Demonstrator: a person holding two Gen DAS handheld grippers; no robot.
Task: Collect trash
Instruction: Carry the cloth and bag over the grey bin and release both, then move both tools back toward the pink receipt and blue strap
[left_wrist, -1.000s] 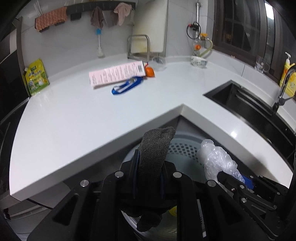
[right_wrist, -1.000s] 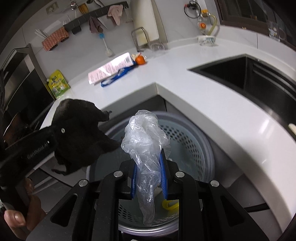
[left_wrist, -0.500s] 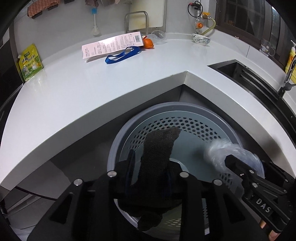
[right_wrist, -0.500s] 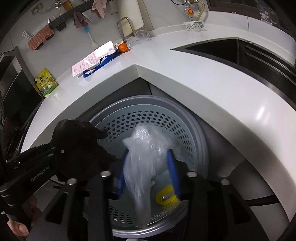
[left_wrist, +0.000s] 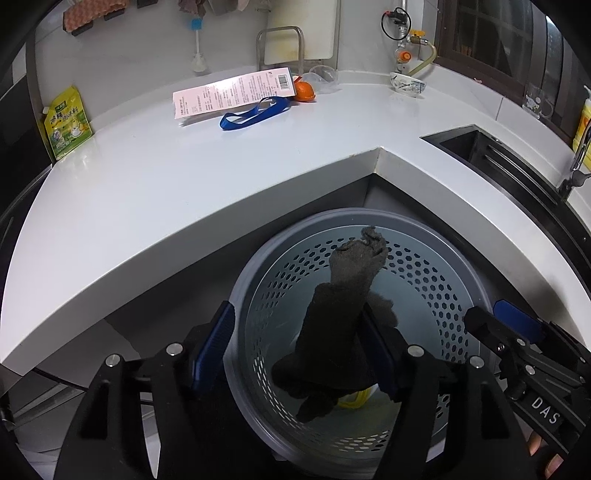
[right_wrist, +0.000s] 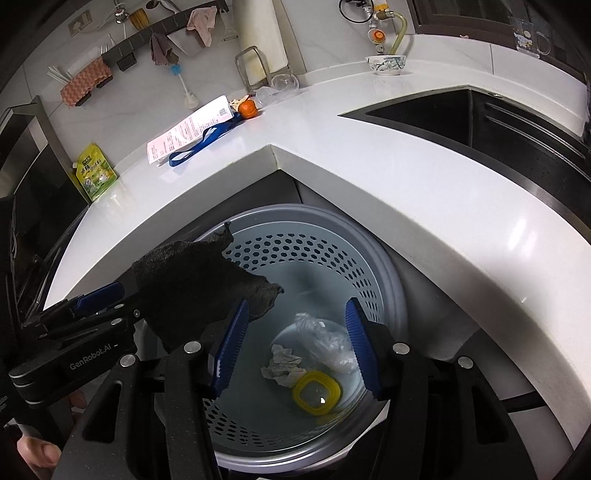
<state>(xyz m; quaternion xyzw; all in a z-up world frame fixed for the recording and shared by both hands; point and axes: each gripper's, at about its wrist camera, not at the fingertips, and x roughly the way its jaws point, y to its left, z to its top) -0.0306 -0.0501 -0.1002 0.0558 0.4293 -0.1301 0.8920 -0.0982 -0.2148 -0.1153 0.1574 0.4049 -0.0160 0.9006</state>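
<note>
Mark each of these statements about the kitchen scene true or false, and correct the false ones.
1. The crumpled clear plastic bag lies at the bottom of the grey perforated bin. True.
2. The right gripper is shut on the bag. False: its jaws are apart with nothing between them, having just been opening.
3. The dark grey cloth lies on the white countertop. False: it hangs over the bin at the left gripper, whose jaws have just been opening.
4. A yellow ring-shaped lid is inside the bin. True.
5. The blue strap is in the bin. False: it lies on the countertop.
</note>
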